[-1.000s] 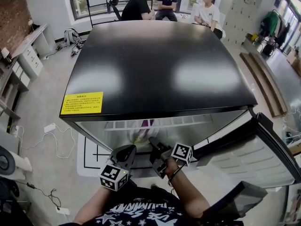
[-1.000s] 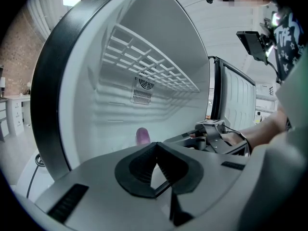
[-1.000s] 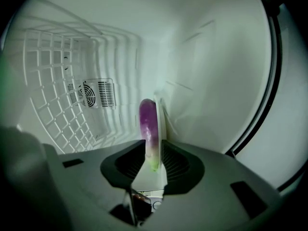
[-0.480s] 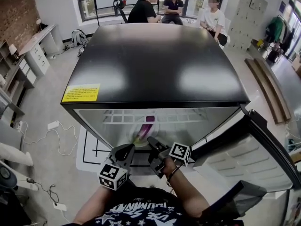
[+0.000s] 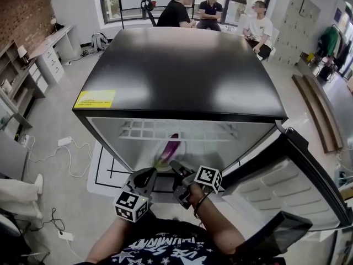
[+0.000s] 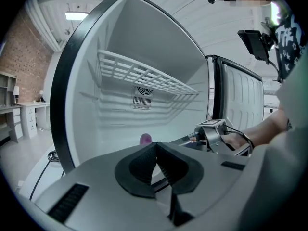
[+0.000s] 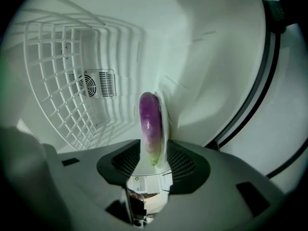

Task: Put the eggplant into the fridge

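My right gripper (image 7: 154, 150) was opening its jaws around the eggplant (image 7: 149, 121), which sat inside the fridge (image 5: 182, 70), probably on its floor. Left gripper (image 6: 155, 163) was squeezed together, holding nothing.

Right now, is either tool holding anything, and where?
Nothing. On the right tool, jaws are opening, the eggplant loose between them by its green end; left tool shut, empty.

A brick wall (image 5: 22, 10) and white desks (image 5: 52, 57) line the left; windows (image 5: 110, 1) span the far side above grey floor (image 5: 60, 115).
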A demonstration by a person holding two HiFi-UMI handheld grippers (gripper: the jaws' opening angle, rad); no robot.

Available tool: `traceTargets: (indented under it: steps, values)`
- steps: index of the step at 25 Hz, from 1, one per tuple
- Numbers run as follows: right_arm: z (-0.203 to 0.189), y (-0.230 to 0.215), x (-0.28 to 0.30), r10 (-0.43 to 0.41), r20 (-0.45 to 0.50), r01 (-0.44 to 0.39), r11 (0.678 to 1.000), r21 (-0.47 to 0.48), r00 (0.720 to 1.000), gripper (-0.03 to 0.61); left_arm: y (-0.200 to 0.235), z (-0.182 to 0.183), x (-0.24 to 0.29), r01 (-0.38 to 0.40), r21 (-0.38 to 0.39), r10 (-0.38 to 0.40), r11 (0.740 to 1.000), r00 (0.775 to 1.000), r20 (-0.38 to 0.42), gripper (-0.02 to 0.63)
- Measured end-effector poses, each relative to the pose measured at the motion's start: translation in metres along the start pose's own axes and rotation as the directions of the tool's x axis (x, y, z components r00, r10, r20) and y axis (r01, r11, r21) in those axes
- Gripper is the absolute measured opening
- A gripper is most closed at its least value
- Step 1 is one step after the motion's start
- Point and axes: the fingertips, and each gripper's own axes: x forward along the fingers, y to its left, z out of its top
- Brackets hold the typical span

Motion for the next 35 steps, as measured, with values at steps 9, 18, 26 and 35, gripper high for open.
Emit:
traceTargets:
  steps: [9,18,26,35]
  values:
    - [-0.003,-0.006,-0.012,-0.004,-0.016,0.004,1.000,0.006,1.000,0.152,-0.004,0.000,-0.003,-0.025,-0.015,0.025,1.000,1.000,0.004,0.009]
    - [0.011,0.010,-0.004,0.039,-0.030,-0.039,0.999,0.000,0.999,0.152,-0.009,-0.002,-0.010,-0.075,-0.020,0.075,0.997,0.997,0.001,0.009]
    - [0.018,-0.005,-0.002,-0.109,-0.028,0.105,0.989,-0.108,0.994,0.152,-0.006,-0.011,-0.002,-0.061,-0.036,0.060,0.997,0.998,-0.019,0.009]
    - [0.029,-0.005,0.007,-0.253,0.048,0.256,0.920,-0.296,0.966,0.152,0.015,-0.026,0.023,0.029,-0.049,-0.033,0.998,0.997,-0.064,0.009]
